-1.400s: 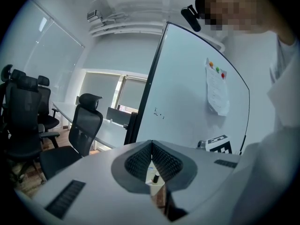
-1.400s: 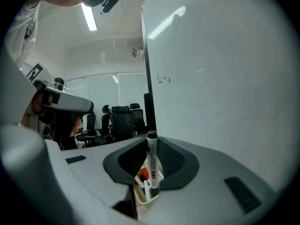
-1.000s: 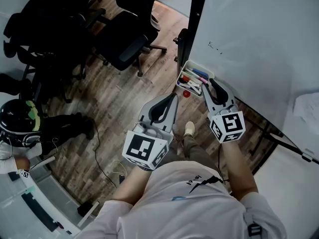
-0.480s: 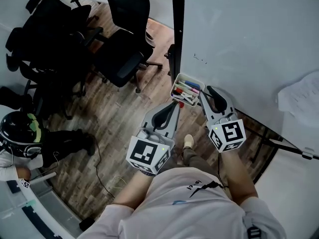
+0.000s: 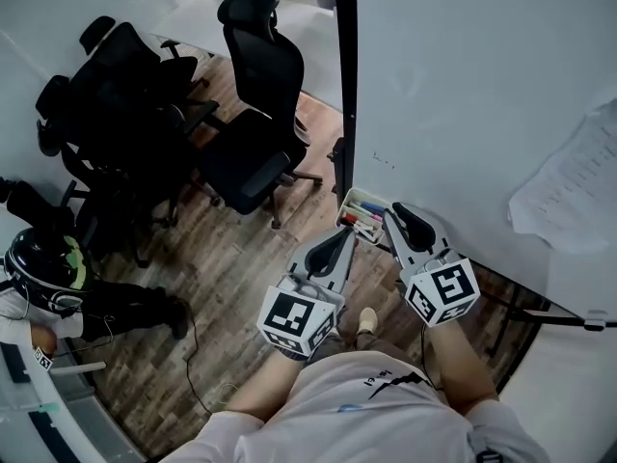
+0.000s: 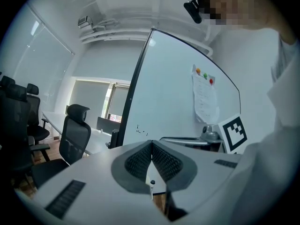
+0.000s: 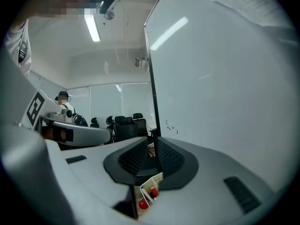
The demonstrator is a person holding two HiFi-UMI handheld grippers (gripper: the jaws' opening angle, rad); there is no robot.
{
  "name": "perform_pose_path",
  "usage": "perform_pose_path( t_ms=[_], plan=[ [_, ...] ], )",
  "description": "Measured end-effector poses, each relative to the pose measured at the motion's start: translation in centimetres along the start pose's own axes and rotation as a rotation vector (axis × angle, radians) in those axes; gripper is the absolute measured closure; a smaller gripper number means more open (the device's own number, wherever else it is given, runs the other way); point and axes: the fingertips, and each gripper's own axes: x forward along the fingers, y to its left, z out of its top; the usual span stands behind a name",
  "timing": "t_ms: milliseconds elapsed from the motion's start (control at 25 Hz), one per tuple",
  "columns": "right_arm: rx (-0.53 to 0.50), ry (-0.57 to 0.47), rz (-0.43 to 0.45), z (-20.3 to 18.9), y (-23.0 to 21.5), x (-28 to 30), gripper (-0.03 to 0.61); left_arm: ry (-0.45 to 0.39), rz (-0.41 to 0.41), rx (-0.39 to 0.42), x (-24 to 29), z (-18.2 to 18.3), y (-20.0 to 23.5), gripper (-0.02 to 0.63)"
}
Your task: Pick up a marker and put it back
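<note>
A white tray (image 5: 349, 204) hangs at the whiteboard's (image 5: 463, 114) lower edge and holds several markers (image 5: 366, 211) in red, blue and dark colours. My right gripper (image 5: 391, 211) points at the tray's right end, just beside it; its jaws stand a narrow gap apart with nothing between them. The tray (image 7: 153, 184) with red caps shows below the right gripper (image 7: 151, 143) in its own view. My left gripper (image 5: 344, 232) hovers just below the tray, shut and empty; in its own view the left gripper (image 6: 152, 143) points along the whiteboard (image 6: 173, 107).
Black office chairs (image 5: 246, 152) stand on the wooden floor (image 5: 241, 258) to the left. A seated person (image 5: 43, 278) is at the far left. A paper sheet (image 5: 578, 181) is stuck on the board. The board's stand leg (image 5: 549, 318) runs off to the right.
The head view has swung upward, so the tray and both grippers sit lower in the picture. Both grippers keep their places by the tray, and nothing has been gripped.
</note>
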Motion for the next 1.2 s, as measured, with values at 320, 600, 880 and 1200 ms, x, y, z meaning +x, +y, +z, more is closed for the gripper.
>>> perform_pose_path(
  t_ms=[320, 600, 880, 1200],
  plan=[
    [-0.031, -0.049, 0.073, 3.6, 3.1, -0.4, 0.543, -0.038, -0.009, 0.041, -0.6, 2.4, -0.8, 0.603],
    [-0.025, -0.067, 0.117, 4.7, 5.4, -0.5, 0.555, -0.068, -0.015, 0.046, -1.3, 4.1, -1.1, 0.603],
    [-0.042, -0.078, 0.123, 5.8, 6.4, -0.8, 0.558, -0.092, -0.017, 0.047, -2.1, 5.4, -1.0, 0.603],
    [-0.059, -0.069, 0.108, 6.1, 6.6, -0.9, 0.565, -0.105, -0.020, 0.047, -2.5, 5.9, -1.1, 0.603]
  ],
)
